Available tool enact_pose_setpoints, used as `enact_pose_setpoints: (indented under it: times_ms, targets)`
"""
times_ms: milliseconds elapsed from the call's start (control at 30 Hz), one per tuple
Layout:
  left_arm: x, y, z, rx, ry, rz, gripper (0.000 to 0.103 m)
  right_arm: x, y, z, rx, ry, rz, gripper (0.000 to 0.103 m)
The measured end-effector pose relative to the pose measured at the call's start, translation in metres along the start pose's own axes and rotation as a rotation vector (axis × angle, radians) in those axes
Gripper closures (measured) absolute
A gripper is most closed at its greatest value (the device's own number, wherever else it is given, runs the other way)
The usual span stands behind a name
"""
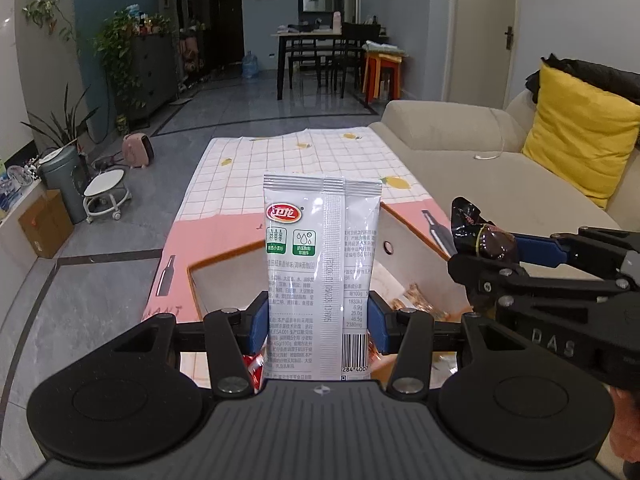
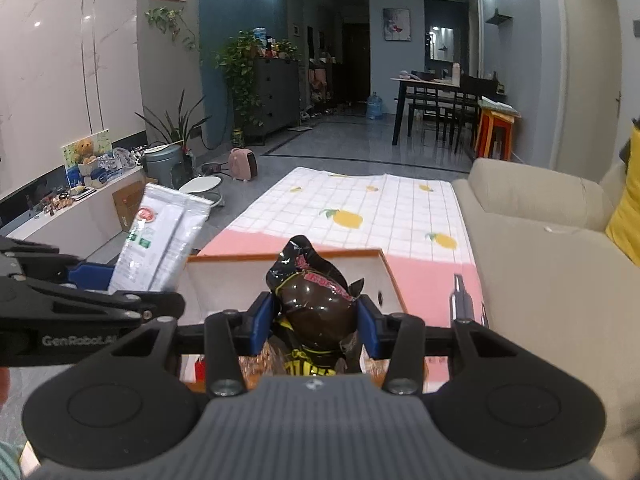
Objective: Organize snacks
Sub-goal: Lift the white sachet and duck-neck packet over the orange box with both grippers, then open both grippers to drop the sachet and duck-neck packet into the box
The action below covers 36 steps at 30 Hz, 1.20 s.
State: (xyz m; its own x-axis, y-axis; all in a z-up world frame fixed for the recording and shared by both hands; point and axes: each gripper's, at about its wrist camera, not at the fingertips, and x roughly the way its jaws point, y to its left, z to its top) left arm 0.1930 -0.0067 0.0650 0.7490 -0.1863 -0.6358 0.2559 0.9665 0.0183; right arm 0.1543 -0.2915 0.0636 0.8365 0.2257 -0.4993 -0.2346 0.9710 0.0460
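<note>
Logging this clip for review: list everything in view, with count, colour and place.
Snack packet: one, silvery white, upright between the left tool's pads.
Wrapped snack: one, dark brown with red print, between the right tool's pads.
Box: one, white inside with orange rim, below both tools, more snacks in it.
Tablecloth: one, white checked with lemons, beyond the box.
Pink cloth: one, under the box.
Sofa: one, beige, right.
Cushion: one, yellow, on the sofa.
Dining table: one, dark-legged, far back.
Left tool: black, blue pads, shut on the packet.
Right tool: same, shut on the wrapped snack.
</note>
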Motion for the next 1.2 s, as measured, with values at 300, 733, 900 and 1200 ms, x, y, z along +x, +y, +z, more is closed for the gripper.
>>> enact_pose_setpoints:
  times_ms: [300,733,900,1200]
  targets:
    - [0.065,0.012,0.014,0.034,0.127,0.053,0.048,0.058,0.01,0.012,-0.077,0.064,-0.014,0.06]
    - [0.127,0.032,0.003,0.01,0.238,0.045,0.048,0.143,0.006,-0.001,-0.157,0.21,-0.02,0.06]
    - [0.146,0.025,-0.007,0.075,0.282,0.063,0.047,0.165,0.008,-0.011,-0.193,0.261,-0.025,0.06]
    - [0.169,0.031,-0.02,0.076,0.344,0.082,0.047,0.192,0.007,-0.027,-0.226,0.327,-0.045,0.06]
